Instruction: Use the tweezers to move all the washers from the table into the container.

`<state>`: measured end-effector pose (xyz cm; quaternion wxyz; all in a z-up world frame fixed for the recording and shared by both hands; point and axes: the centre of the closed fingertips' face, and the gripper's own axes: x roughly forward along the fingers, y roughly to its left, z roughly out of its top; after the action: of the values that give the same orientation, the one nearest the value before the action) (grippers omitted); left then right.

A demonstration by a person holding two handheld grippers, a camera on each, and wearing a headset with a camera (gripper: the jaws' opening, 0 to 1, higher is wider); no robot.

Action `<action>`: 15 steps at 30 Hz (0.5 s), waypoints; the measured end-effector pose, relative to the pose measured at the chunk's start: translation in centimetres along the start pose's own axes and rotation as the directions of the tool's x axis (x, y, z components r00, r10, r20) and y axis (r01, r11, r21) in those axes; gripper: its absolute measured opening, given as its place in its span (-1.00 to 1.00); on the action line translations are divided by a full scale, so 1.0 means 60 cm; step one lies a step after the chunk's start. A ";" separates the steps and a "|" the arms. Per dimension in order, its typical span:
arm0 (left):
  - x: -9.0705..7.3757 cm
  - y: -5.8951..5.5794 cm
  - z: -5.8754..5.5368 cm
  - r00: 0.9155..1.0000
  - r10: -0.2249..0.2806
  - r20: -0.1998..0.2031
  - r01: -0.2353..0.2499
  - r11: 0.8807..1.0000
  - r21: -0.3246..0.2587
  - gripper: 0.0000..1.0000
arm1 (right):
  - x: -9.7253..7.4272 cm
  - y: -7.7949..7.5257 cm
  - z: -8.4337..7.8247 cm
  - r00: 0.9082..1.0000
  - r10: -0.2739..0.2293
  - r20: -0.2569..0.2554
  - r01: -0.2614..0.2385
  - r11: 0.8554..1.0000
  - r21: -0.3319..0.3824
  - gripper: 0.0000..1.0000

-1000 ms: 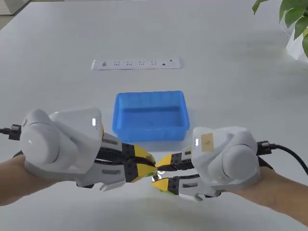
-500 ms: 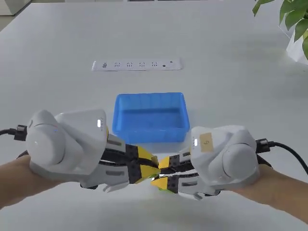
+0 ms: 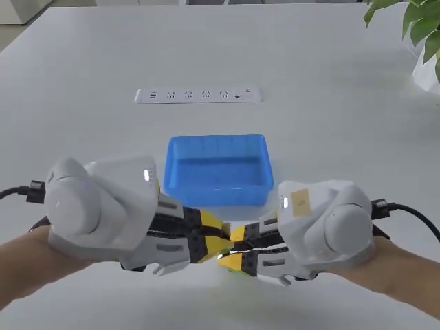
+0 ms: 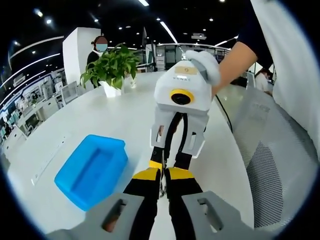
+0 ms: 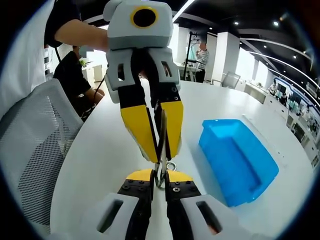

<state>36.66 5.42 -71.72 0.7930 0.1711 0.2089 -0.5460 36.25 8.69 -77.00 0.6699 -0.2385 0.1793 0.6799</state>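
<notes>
- The right gripper (image 5: pixel 160 186) is clenched on the tweezers (image 5: pixel 162 132), which run forward out of its jaws.
- The left gripper (image 4: pixel 163 175) meets it head-on. Its yellow tips pinch the same tweezers from both sides.
- One washer (image 5: pixel 170 166) sits just beside the tweezers where the grippers meet. I cannot tell whether it is nipped or lying on the table (image 3: pixel 330 103).
- The step looks like settling the tweezers between the two grippers for a pick.
- To do it well, hold one gripper firm while the other adjusts, so the tweezers neither twist nor slip.
- Squeeze only enough to close the tips on the washer's rim, then lift straight up before travelling.
- The container (image 3: pixel 216 194) stands upright and open, just beyond the grippers. No washers are visible inside, so the task seems near its start.
- The carry should be short: forward over the near wall, releasing low inside so the washer does not bounce out.
- The power strip (image 3: pixel 199 95) lies well beyond the container, out of the path.
</notes>
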 end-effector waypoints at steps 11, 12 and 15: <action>-0.008 0.006 0.001 1.000 0.014 0.012 -0.013 0.999 -0.030 -0.78 | -0.001 0.001 0.002 1.000 -0.005 -0.005 0.005 1.000 -0.001 -0.83; -0.009 0.005 0.001 1.000 0.014 0.010 -0.013 0.999 -0.030 -0.77 | -0.001 0.001 0.003 1.000 -0.006 -0.004 0.006 1.000 -0.002 -0.83; -0.014 0.001 0.001 1.000 0.012 0.010 -0.011 1.000 -0.028 -0.77 | -0.002 0.000 0.006 1.000 -0.009 0.000 0.009 1.000 -0.004 -0.83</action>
<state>36.45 6.07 -71.24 0.7995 0.1585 0.2116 -0.5394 36.19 8.81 -76.62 0.6724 -0.2406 0.1770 0.6773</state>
